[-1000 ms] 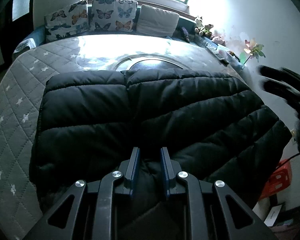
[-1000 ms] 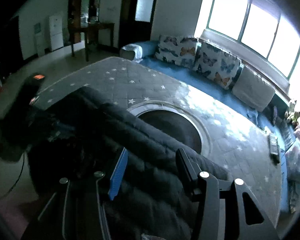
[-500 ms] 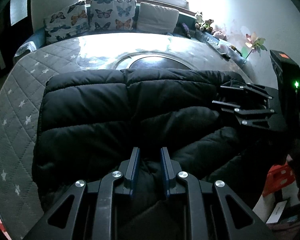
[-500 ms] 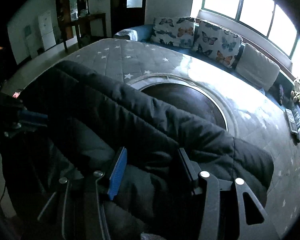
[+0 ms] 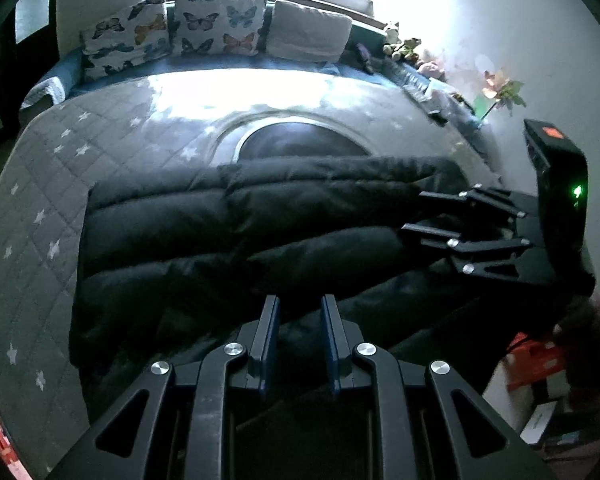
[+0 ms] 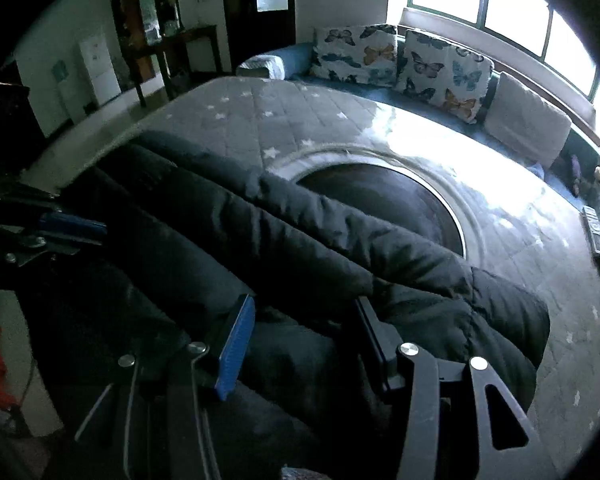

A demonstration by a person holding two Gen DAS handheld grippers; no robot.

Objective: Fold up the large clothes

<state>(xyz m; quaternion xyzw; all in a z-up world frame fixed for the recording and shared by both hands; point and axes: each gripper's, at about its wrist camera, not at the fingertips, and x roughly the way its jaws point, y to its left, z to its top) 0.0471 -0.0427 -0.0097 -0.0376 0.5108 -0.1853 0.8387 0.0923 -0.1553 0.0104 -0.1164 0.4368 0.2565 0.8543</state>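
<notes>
A black quilted puffer jacket [image 5: 240, 232] lies on the grey star-quilted bed [image 5: 52, 184]; it also shows in the right wrist view [image 6: 300, 248]. My left gripper [image 5: 299, 308] has its jaws narrowly parted with jacket fabric between them at the near edge. My right gripper [image 6: 304, 308] is wider, with a thick fold of the jacket between its fingers. The right gripper shows at the jacket's right end in the left wrist view [image 5: 428, 216]. The left gripper shows at the left in the right wrist view [image 6: 60, 224].
Butterfly cushions [image 5: 216, 24] and a plain pillow [image 5: 308, 36] line the window bench. A dark round patch [image 6: 384, 200] sits mid-bed. Soft toys [image 5: 404, 46], a flower [image 5: 500, 90] and a remote [image 6: 596, 236] lie by the wall. An orange stool [image 5: 536, 360] stands beside the bed.
My right gripper came down from the air onto the jacket's right end. The jacket's near part is lifted and bunched, and its far edge has pulled back from the round patch.
</notes>
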